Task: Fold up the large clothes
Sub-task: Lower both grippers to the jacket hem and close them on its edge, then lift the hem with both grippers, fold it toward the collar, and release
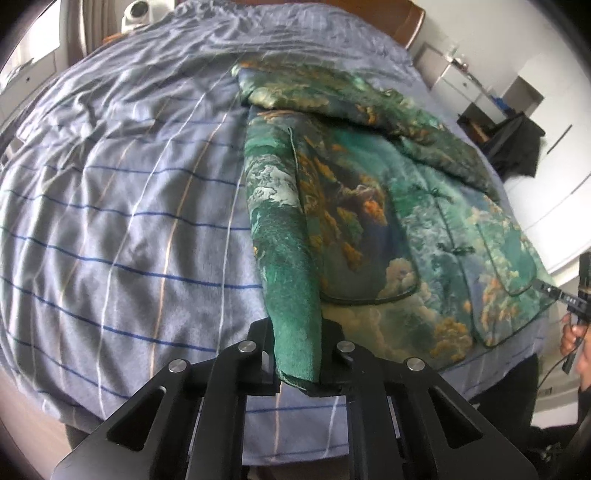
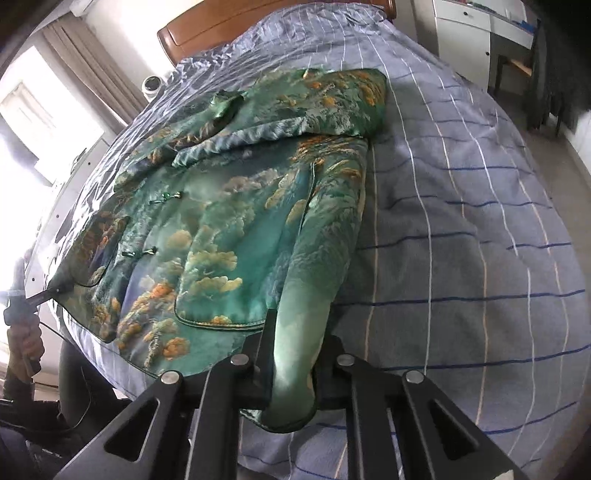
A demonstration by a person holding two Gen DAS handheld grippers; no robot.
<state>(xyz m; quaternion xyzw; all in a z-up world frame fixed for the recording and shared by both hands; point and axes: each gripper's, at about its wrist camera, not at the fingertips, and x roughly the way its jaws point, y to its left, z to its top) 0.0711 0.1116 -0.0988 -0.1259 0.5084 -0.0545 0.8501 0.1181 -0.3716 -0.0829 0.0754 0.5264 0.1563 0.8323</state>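
Note:
A green jacket (image 1: 388,206) with orange and white cloud patterns lies flat on the striped blue-grey bed cover (image 1: 129,184), its sleeves folded across the chest. My left gripper (image 1: 297,332) is shut on the jacket's near hem corner, the cloth bunched between the fingers. My right gripper (image 2: 295,343) is shut on the opposite hem corner of the jacket (image 2: 221,221). Each gripper shows small at the other view's edge, pinching its corner: the right gripper (image 1: 550,290), the left gripper (image 2: 44,293). A hand (image 2: 26,343) holds the left one.
A wooden headboard (image 2: 192,33) stands at the bed's far end, with a white round device (image 1: 136,16) beside it. White drawers (image 1: 461,85) and a dark chair with clothing (image 1: 517,147) stand to the right. Curtains (image 2: 85,66) hang by the window.

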